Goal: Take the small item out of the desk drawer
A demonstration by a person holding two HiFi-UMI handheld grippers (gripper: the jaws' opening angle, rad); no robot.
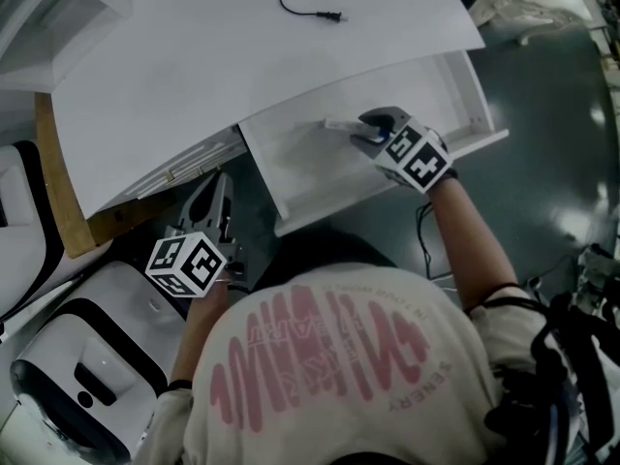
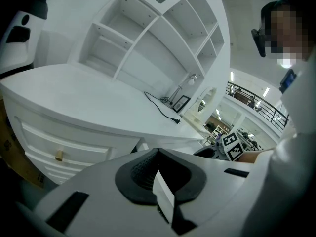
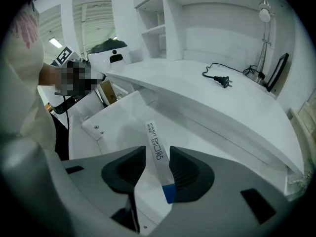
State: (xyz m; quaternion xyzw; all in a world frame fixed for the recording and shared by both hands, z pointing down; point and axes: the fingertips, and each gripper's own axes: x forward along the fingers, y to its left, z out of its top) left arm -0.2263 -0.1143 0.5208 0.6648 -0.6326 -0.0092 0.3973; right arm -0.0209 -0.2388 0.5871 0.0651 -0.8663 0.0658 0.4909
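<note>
The white desk drawer [image 1: 320, 211] stands pulled out. Inside it lies the small item [image 1: 339, 124], a slim white strip with a blue end. My right gripper [image 1: 373, 129] reaches into the drawer over it. In the right gripper view the strip [image 3: 154, 137] runs between the jaws of that gripper [image 3: 158, 154]. It lies close along the right pad, with a clear gap to the left pad, so the jaws stand open around it. My left gripper [image 1: 215, 201] hangs low beside the desk's left drawers. Its jaw tips meet [image 2: 158, 151] with nothing held.
A black power cord with a plug [image 1: 325, 15] lies on the desktop [image 1: 242, 56]. Closed drawers with a brass knob [image 2: 59, 155] sit left of the open one. A white and black machine [image 1: 87, 376] stands on the floor at lower left. Shelves [image 2: 148, 38] rise behind the desk.
</note>
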